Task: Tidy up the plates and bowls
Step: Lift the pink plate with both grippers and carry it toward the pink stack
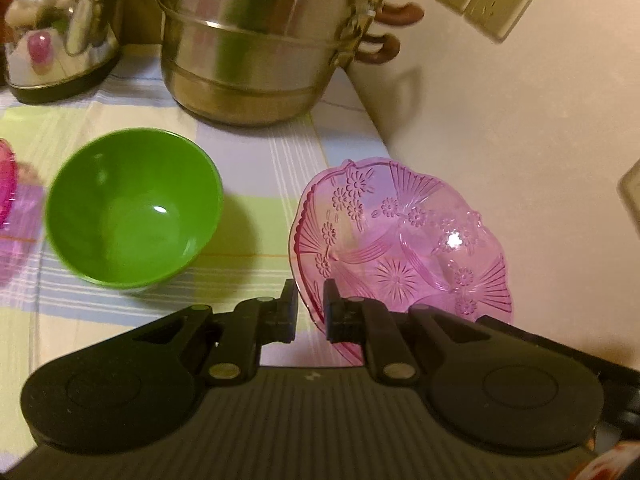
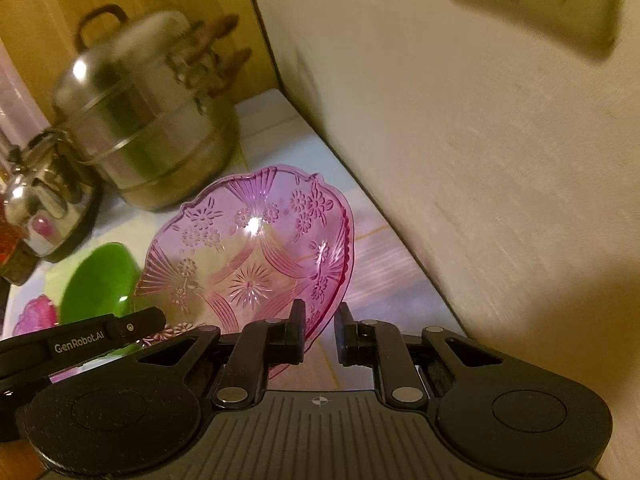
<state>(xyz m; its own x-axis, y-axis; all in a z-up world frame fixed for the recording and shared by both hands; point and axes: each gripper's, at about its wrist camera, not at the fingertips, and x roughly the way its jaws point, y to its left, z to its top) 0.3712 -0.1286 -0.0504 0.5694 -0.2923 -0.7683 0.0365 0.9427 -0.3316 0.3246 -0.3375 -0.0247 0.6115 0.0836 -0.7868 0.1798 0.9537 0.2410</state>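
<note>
Left wrist view shows my left gripper [image 1: 310, 300] clamped on the near rim of the pink dish [image 1: 404, 240], one pad inside the rim and one outside, with the dish tipped toward the wall [image 1: 520, 140] at the right edge of the worktop [image 1: 256, 184]. On the right wrist view my right gripper [image 2: 320, 322] pinches the same dish [image 2: 248, 252] at its other near edge, jaws nearly closed on the thin plastic, and the left gripper's arm crosses the lower left of that picture. So both grippers hold one dish between them; whether its far side touches the cloth I cannot tell. A green bowl [image 1: 134, 212] sits upright and empty just left of the dish, a steel steamer [image 1: 256, 40] stands behind it, a kettle [image 1: 60, 32] is further left, and a sliver of another pink piece [image 1: 6, 180] shows at the far left edge. I judge the step in hand to be carrying this dish to where it will be stacked, perhaps with that other pink piece, though I am guessing at the destination. My next move calls for keeping both grips even so the dish does not twist, clearing the green bowl's rim, and levelling before setting down.
</note>
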